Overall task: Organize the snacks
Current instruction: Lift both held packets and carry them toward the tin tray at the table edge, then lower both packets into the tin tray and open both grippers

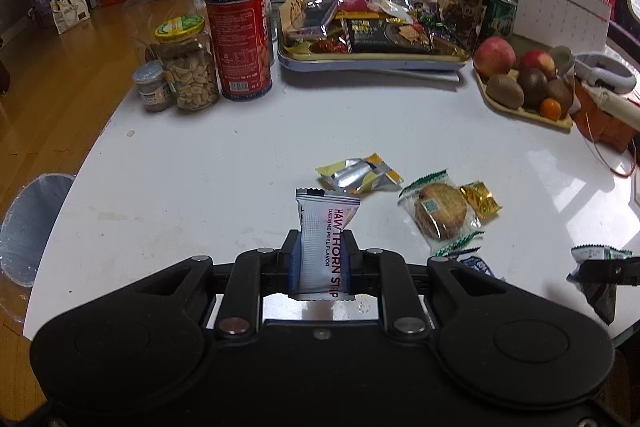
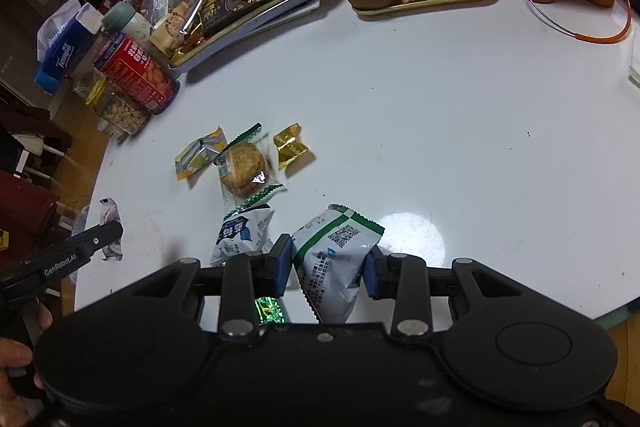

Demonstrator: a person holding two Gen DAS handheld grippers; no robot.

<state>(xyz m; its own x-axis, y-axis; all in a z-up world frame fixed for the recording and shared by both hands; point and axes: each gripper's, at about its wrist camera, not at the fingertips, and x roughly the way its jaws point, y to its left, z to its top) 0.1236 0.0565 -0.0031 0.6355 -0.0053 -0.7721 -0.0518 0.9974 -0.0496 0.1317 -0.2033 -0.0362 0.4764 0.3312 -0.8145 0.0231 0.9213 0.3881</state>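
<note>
The hawthorn strip packet [image 1: 322,251] stands upright between the pads of the left gripper [image 1: 320,259], pinched at its middle and, as far as the left wrist view shows, lifted clear of the white table [image 1: 240,147]; the green-and-white packet [image 2: 334,259] sits between the pads of the right gripper [image 2: 326,265], the left pad touching its side, the right pad at or just off its corner (whether it is truly clamped I cannot tell); its lower end seems to rest near the table edge.

Just beyond the grippers lie 4 loose snacks: a yellow-and-silver wrapper [image 1: 358,175], a wrapped round biscuit [image 1: 440,211], a gold foil candy [image 1: 480,201] just beside the biscuit, and a blue-and-white packet [image 2: 240,233] close to the right gripper's left finger.

Further back stands the snack tray [image 1: 372,61], already heaped with wrapped sweets and a dark biscuit box; to its left a red tin [image 1: 242,39] and a jar of nuts [image 1: 188,67]; to its right a fruit tray [image 1: 520,107] with apples and kiwis.

The step in hand looks like the carry phase: each gripper has a packet and the tray is the likely destination. The next move calls for lifting both packets over the loose snacks, reaching across the open table to the tray, and finding a gap on the crowded pile; the right gripper's hold should be firmed first, since a slack grip on a puffy bag could let it slip.
</note>
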